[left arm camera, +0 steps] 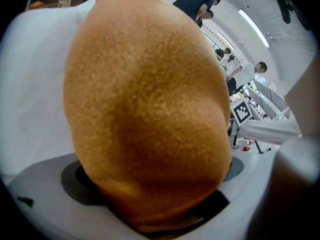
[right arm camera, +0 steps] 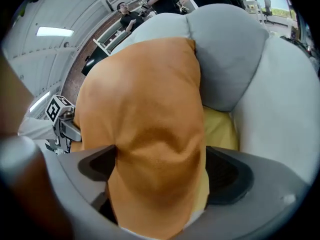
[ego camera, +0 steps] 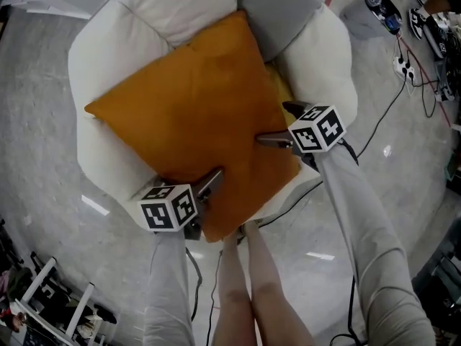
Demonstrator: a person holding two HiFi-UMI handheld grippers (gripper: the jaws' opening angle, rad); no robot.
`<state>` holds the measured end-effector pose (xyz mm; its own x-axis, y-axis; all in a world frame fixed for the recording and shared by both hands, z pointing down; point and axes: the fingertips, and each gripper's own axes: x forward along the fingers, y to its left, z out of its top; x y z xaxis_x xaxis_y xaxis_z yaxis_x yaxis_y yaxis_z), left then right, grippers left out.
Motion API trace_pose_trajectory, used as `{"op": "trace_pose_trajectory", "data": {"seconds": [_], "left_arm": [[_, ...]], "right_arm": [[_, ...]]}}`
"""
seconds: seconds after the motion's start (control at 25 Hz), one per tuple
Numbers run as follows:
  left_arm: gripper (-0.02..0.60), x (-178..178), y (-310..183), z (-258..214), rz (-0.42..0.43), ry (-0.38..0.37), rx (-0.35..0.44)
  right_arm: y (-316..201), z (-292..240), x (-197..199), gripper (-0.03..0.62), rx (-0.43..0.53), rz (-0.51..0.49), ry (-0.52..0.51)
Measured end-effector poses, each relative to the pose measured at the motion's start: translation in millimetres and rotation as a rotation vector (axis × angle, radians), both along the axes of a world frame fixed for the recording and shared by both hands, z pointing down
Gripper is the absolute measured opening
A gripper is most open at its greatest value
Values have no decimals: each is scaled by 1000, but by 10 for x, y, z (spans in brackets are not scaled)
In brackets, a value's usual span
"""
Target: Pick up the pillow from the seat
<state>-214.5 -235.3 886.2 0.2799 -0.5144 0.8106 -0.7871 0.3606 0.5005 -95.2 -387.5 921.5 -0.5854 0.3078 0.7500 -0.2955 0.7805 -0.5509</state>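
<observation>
An orange pillow lies tilted on the seat of a white armchair. My left gripper is at the pillow's near edge, my right gripper at its right edge. In the left gripper view the pillow bulges between jaws spread wide and covers the inner ends of both pads. In the right gripper view a creased fold of the pillow fills the gap between wide jaws and touches both pads. Neither pair visibly squeezes it. The left gripper's marker cube shows past the pillow.
A grey cushion leans on the chair back, and something yellow lies under the pillow's right side. The person's bare legs stand at the chair front. Cables and a power strip lie on the floor at right. People stand in the background.
</observation>
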Motion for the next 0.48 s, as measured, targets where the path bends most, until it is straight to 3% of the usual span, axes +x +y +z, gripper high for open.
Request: {"op": "trace_pose_trajectory", "data": {"seconds": [0.16,0.48], "left_arm": [[591,2,-65,85,9,1,6],[586,-20,-142,192,6,-18,40]], "right_arm": [[-1,182,-73,561,-61,5,-13],[86,354,-239,532,-116,-11,-64]]}}
